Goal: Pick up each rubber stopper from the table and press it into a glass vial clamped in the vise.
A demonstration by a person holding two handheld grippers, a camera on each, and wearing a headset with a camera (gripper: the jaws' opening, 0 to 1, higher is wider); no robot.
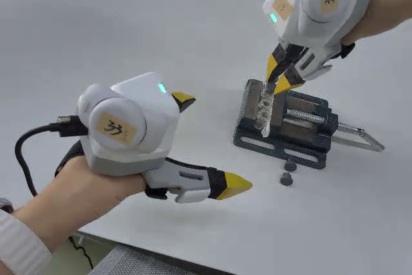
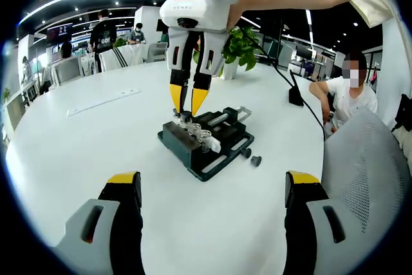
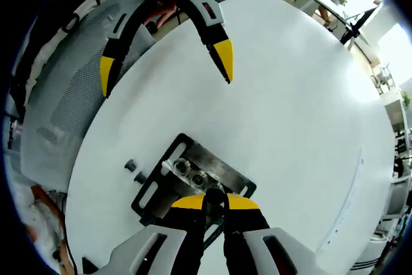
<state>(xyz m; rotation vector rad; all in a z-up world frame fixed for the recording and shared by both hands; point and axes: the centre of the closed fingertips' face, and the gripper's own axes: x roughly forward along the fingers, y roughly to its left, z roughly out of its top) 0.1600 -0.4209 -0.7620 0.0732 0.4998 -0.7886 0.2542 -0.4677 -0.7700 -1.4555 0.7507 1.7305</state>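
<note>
right gripper (image 1: pixel 278 85): clenched on a dark rubber stopper (image 3: pixel 214 196), tips pointing down at the vise (image 1: pixel 283 146)
left gripper (image 1: pixel 212 141): released, jaws wide apart, nothing between them, hovering over the table (image 1: pixel 129 24) well apart from the vise
vials (image 1: pixel 264 111): upright in a short row between the vise jaws, mouths up
held stopper: at the mouth of the end vial, the far one in the head view; can't tell how deep it sits
key relation: stopper is in line with that vial's vertical axis, so I'd judge the push goes straight down along it; any tilt risks a cocked plug or side load on glass
loose stoppers (image 1: pixel 290 165): two on the table just beside the vise's near edge, close together
nearer hand: the left gripper's lower tip points toward them and looks nearer; the right is busy at the vise
step: pressing, likely mid-task with two stoppers left
</note>
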